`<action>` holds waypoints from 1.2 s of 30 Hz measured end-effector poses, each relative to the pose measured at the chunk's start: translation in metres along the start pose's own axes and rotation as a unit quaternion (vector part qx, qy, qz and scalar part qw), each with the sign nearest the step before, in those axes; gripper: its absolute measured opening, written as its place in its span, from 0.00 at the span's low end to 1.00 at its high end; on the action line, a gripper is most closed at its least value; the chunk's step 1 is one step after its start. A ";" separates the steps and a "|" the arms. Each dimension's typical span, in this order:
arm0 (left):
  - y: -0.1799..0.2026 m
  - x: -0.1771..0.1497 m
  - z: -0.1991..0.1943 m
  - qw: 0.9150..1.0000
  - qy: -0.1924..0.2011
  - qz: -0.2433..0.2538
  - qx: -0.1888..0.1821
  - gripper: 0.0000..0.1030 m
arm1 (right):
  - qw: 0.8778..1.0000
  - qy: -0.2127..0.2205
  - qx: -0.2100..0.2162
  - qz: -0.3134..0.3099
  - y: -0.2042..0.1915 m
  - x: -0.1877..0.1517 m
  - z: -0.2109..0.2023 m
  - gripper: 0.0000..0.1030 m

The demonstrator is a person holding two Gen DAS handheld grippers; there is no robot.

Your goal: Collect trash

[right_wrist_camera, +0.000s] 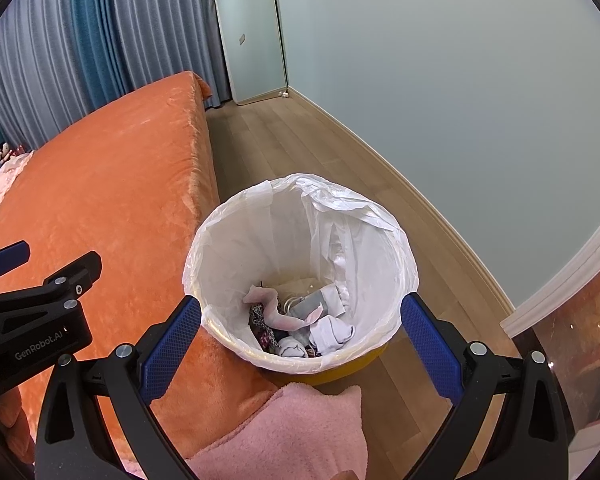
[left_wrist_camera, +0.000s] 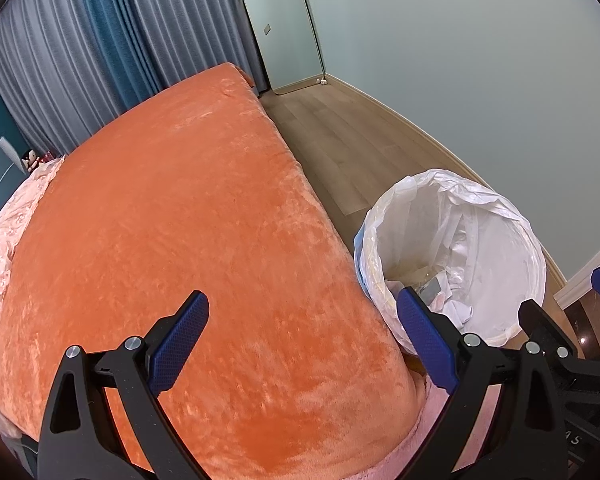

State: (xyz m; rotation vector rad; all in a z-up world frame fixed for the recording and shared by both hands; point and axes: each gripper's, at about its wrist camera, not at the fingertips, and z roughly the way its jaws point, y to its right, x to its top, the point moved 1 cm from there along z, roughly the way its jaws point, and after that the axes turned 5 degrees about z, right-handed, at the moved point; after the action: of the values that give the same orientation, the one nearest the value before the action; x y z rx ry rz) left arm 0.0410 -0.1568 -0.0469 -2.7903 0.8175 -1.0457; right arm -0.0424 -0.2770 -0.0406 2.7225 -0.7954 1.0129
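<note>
A yellow trash bin (right_wrist_camera: 340, 370) lined with a white plastic bag (right_wrist_camera: 260, 240) stands on the wood floor beside the bed; it also shows in the left wrist view (left_wrist_camera: 512, 248). Crumpled tissues and scraps (right_wrist_camera: 300, 320) lie at its bottom. My right gripper (right_wrist_camera: 300, 312) is open and empty, held above the bin's near rim. My left gripper (left_wrist_camera: 302, 312) is open and empty over the orange bedspread (left_wrist_camera: 180, 220), left of the bin. The left gripper also shows in the right wrist view (right_wrist_camera: 40, 264), and one right finger (left_wrist_camera: 540, 320) shows in the left wrist view.
A pink fleece cloth (right_wrist_camera: 284, 432) lies at the bed's near corner under my right gripper. A pale pink quilt (left_wrist_camera: 4, 240) lies at the bed's left. Curtains (left_wrist_camera: 80, 60) and a standing mirror (left_wrist_camera: 284, 28) are at the back. A white door frame (right_wrist_camera: 572, 288) is at right.
</note>
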 end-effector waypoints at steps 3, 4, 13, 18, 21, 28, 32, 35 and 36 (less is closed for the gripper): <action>0.001 -0.001 0.000 1.000 -0.002 0.002 -0.002 0.88 | 1.000 0.000 0.000 0.000 0.000 0.000 0.001 0.93; 0.002 -0.002 0.000 1.000 -0.002 0.003 -0.003 0.88 | 1.000 0.000 -0.001 0.000 0.001 0.000 0.001 0.93; 0.003 -0.005 0.002 1.000 -0.008 0.007 -0.005 0.88 | 1.000 0.000 -0.001 0.000 0.002 -0.001 0.001 0.93; 0.006 -0.006 0.003 1.000 -0.009 0.009 -0.007 0.88 | 1.000 -0.001 -0.002 0.002 0.003 -0.002 0.002 0.93; 0.007 -0.006 0.004 1.000 -0.010 0.011 -0.007 0.88 | 1.000 -0.002 -0.004 0.003 0.004 -0.002 0.002 0.93; 0.009 -0.007 0.004 1.000 -0.011 0.011 -0.008 0.88 | 1.000 -0.003 -0.005 0.004 0.006 -0.004 0.002 0.93; 0.010 -0.007 0.005 1.000 -0.011 0.012 -0.008 0.88 | 1.000 -0.004 -0.006 0.004 0.006 -0.005 0.001 0.93; 0.010 -0.009 0.005 1.000 -0.012 0.014 -0.010 0.88 | 1.000 -0.005 -0.006 0.005 0.007 -0.005 0.002 0.93; 0.010 -0.009 0.006 1.000 -0.012 0.015 -0.010 0.88 | 1.000 -0.005 -0.007 0.006 0.006 -0.006 0.003 0.93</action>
State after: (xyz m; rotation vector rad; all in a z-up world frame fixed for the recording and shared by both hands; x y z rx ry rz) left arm 0.0338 -0.1619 -0.0592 -2.7928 0.8679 -1.0026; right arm -0.0473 -0.2811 -0.0471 2.7170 -0.8171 0.9928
